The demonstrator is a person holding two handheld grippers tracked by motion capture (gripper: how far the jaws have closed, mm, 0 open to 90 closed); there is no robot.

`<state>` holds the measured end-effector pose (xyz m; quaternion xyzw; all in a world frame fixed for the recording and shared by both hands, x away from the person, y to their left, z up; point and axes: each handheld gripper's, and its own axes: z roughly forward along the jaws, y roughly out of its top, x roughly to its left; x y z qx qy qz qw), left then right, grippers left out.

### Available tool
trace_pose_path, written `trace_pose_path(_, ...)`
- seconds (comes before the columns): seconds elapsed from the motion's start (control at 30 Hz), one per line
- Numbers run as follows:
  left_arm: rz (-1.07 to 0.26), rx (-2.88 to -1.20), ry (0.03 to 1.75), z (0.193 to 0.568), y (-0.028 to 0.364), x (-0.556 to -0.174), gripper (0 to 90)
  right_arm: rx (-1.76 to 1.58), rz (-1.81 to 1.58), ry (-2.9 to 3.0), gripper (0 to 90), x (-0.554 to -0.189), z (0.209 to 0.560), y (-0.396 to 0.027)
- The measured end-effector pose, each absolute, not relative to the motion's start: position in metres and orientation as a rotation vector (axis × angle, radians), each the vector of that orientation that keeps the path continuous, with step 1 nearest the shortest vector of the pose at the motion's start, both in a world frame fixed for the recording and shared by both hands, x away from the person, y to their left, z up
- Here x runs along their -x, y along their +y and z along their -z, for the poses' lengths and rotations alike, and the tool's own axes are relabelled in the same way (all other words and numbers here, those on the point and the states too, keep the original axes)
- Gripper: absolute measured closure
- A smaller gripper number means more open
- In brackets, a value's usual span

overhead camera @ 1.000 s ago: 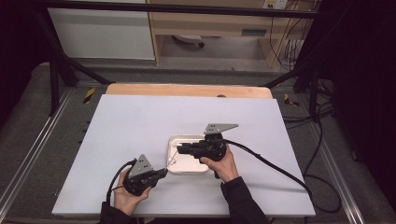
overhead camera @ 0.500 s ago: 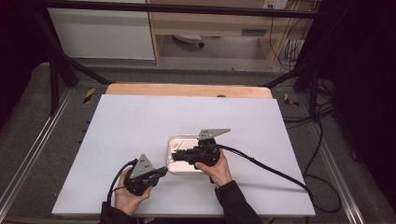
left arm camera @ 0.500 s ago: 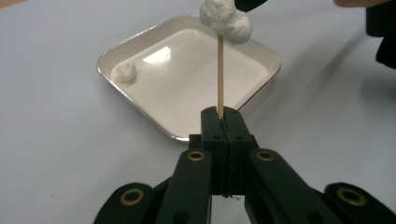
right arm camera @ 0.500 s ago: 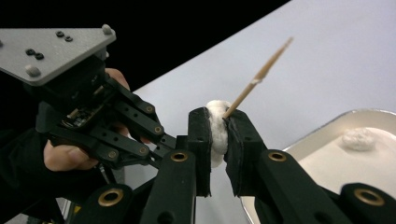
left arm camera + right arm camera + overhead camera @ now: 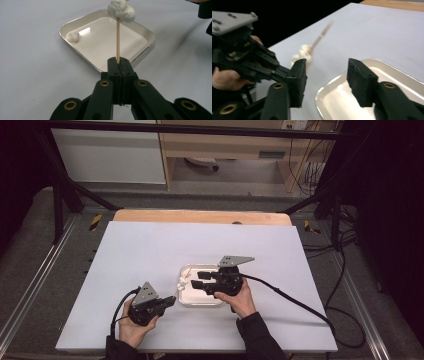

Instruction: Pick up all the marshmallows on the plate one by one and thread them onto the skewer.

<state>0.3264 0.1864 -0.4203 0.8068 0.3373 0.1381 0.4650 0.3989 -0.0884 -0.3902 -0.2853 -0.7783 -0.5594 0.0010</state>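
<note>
On the white table [image 5: 150, 250], seen from the high view, I keep the left gripper [image 5: 169, 302] low near the front edge, beside the small tray [image 5: 186, 301]. My right gripper [image 5: 196, 280] hangs over the tray, and its jaws have just been opening, with nothing between them.

From the left gripper view, the jaws are pressed together on the lower end of a thin wooden stick [image 5: 117, 37]. The stick stands up over the tray's near corner and carries two white soft lumps [image 5: 122, 10] on its top. One more lump [image 5: 73, 36] lies in a corner of the tray.

From the right gripper view, the jaws stand about half open and empty above the tray rim [image 5: 329, 86], the skewered lumps [image 5: 304, 53] just beyond.

I judge the lumps light, soft and easily crushed, so a gentle hold across the middle is best. The stick is stiff but thin, and probably can snap.
</note>
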Motion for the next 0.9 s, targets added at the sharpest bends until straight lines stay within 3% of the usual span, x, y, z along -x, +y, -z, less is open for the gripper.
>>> trace_pose_path(0.33,-0.334,-1.961,0.851,0.42,0.195,-0.329,88.6,0.995,1.709,-2.632,17.9,-0.403,0.399,-0.098)
trace_pose_path(0.6,-0.321,-1.944,0.866,0.419,0.203,-0.332,88.6,1.095,1.635,-2.679,6.9,-0.418,0.405,-0.092)
trace_pose_path(0.9,-0.324,-1.932,0.882,0.417,0.21,-0.334,88.6,1.097,1.523,-2.747,5.3,-0.434,0.411,-0.065)
